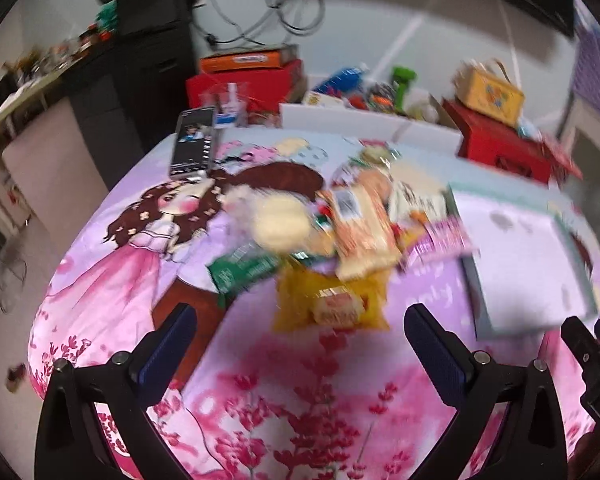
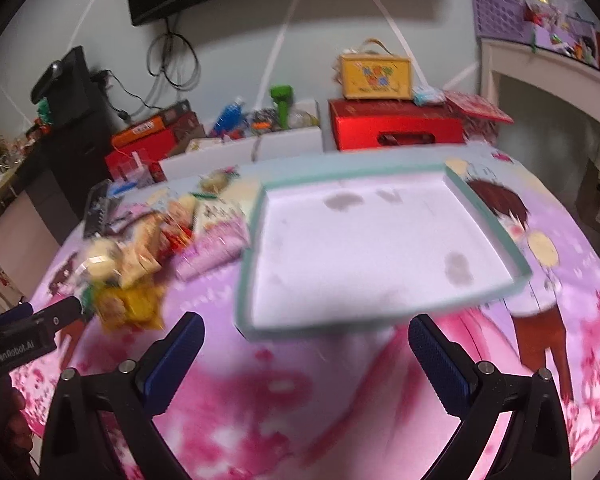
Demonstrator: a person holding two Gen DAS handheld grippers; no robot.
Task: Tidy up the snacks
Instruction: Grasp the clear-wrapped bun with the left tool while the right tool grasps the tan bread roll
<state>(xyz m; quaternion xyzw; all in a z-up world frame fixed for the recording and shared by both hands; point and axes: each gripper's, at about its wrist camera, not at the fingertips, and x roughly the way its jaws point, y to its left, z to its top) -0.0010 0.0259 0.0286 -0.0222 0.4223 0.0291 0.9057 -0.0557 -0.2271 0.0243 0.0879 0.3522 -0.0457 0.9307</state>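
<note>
A pile of snack packets lies on the pink cartoon cloth: a yellow bag [image 1: 330,300] at the front, a green packet [image 1: 242,270], an orange-beige packet [image 1: 364,228] and a pink packet [image 1: 444,236]. The pile also shows in the right wrist view [image 2: 140,264]. A shallow tray with a teal rim [image 2: 492,220] sits to its right, also in the left wrist view [image 1: 472,284]. My left gripper [image 1: 300,324] is open and empty, just short of the yellow bag. My right gripper [image 2: 306,334] is open and empty at the tray's near edge.
A phone [image 1: 194,140] lies at the cloth's far left. Behind the table stand red boxes [image 2: 396,124], a yellow case [image 2: 376,76], white boxes [image 1: 364,124] and bottles. A dark cabinet [image 1: 140,60] is at the left. The left gripper's side shows in the right wrist view [image 2: 32,324].
</note>
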